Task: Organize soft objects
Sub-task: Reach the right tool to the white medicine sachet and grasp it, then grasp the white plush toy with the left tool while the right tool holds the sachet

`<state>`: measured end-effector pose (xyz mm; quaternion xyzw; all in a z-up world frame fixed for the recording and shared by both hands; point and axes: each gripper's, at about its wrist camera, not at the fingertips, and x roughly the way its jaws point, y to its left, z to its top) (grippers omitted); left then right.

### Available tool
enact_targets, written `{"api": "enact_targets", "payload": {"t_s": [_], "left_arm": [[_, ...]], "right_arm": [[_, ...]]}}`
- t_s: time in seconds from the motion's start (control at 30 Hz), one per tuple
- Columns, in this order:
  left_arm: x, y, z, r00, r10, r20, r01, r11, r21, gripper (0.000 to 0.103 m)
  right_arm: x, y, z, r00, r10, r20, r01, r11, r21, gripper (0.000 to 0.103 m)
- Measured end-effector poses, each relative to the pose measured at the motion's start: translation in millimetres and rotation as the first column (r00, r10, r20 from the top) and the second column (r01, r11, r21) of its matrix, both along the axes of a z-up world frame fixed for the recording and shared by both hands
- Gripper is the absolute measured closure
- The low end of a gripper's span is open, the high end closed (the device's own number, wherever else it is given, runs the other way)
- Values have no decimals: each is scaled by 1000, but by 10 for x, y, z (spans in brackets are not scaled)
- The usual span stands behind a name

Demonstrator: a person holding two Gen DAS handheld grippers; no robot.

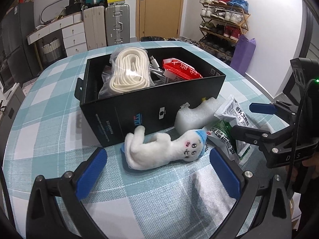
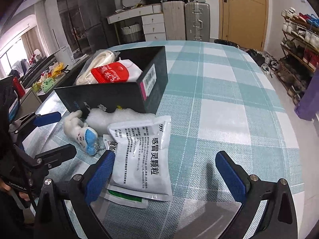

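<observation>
Nearest your wide-open, empty left gripper (image 1: 157, 171) lies the soft white plush doll with blue cap (image 1: 159, 149), beside the black cardboard box (image 1: 139, 107); light and squashy, so pinch its midsection; right gripper (image 2: 165, 171) is likewise open.

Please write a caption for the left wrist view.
Open left gripper faces a white plush toy lying before a black box of soft items.

Wood door (image 1: 159, 8), shoe rack (image 1: 223, 23), suitcases (image 1: 117, 25).
</observation>
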<state>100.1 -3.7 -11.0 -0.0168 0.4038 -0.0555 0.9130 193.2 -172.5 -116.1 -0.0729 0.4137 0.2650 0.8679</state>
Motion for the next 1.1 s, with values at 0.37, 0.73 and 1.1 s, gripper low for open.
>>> {"api": "enact_targets", "payload": {"t_s": [0.37,0.73,1.1], "left_arm": [[20,18,-13,1000,10,-9,-10,1000,-13,0],[27,39,-38,1000,11,-20,-11,1000,-25,0],[74,-107,-73,999,8,-38,-8,1000,6,0]], "right_arm": [[-1,40,-12,999,23,-25,-22,999,38,20],[-72,102,17,997,73,-15,-72,996,57,51],[-124,43,122,997,81,20,-82,994,71,58]]}}
